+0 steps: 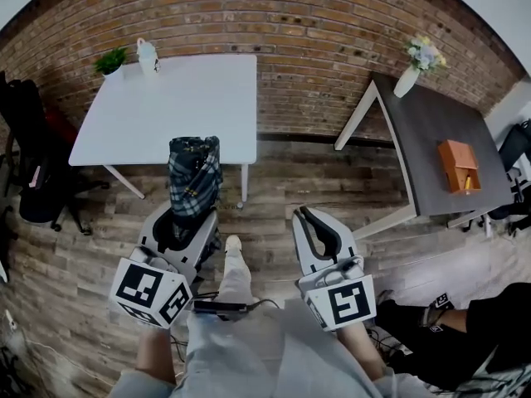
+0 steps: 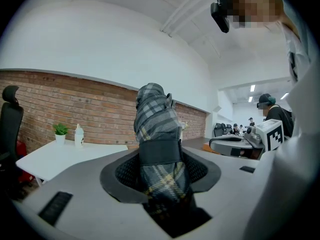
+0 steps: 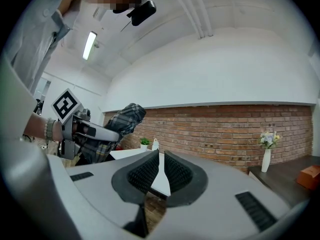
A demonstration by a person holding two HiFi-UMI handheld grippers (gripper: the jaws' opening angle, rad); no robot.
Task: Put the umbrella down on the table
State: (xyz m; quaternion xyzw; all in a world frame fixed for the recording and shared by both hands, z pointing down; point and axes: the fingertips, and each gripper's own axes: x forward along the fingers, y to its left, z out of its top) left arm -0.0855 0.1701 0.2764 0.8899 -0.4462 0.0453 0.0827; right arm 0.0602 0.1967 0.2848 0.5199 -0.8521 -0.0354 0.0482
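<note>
Umbrella (image 1: 195, 181), plaid, folded: long axis runs along my L gripper (image 1: 192, 220), tip fwd toward white table (image 1: 166, 114), over wood floor (image 1: 274, 181). L jaws clamp its strapped middle. R gripper (image 1: 309, 220) jaws nearly together, empty.

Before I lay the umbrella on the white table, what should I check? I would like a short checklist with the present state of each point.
1. Grip: the left gripper is shut on the umbrella, at its strap. Ok.
2. Umbrella folded and strapped. Ok.
3. Landing place: the middle of the white table is bare; the plant and the bottle stand at its far left corner. Ok.
4. Umbrella over the table: the left gripper view shows the table ahead and to the left. Not ok.
5. The right gripper is empty, jaws nearly together, off to the side. Ok.
</note>
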